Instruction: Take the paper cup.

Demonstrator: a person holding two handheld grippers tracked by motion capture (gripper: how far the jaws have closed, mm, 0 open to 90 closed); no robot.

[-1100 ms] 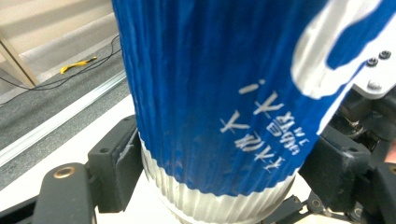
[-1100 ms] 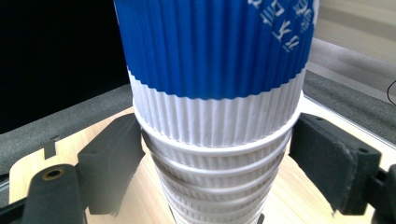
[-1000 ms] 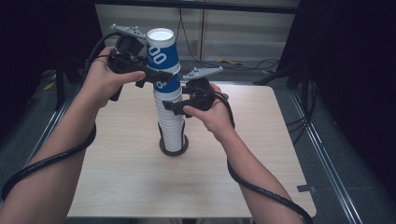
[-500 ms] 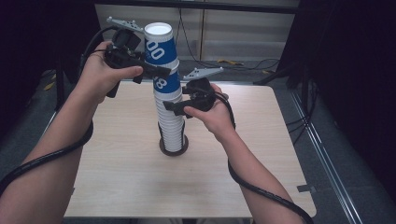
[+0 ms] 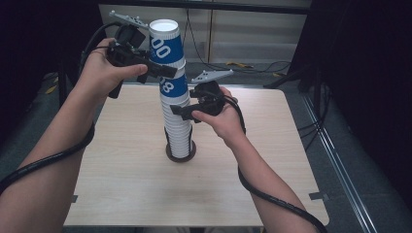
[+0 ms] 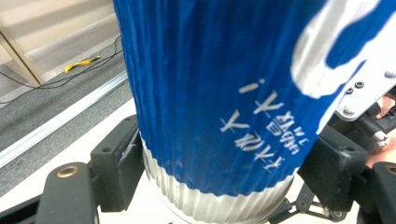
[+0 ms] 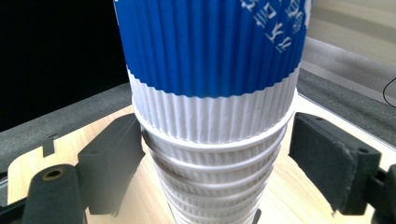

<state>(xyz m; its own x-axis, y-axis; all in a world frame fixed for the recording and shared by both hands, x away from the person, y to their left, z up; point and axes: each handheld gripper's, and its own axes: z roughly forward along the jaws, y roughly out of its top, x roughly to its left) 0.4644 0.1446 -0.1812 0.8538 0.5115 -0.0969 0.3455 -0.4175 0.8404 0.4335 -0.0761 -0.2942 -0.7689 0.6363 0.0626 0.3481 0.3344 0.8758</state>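
Lifted: one top cup [image 5: 165, 41] in left tongs [image 5: 163, 68].

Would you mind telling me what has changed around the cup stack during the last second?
The left tool, clamped on the top cup, has lifted it higher off the stack. The right tool stays beside the stack's white cups, and the stack stays on the table.
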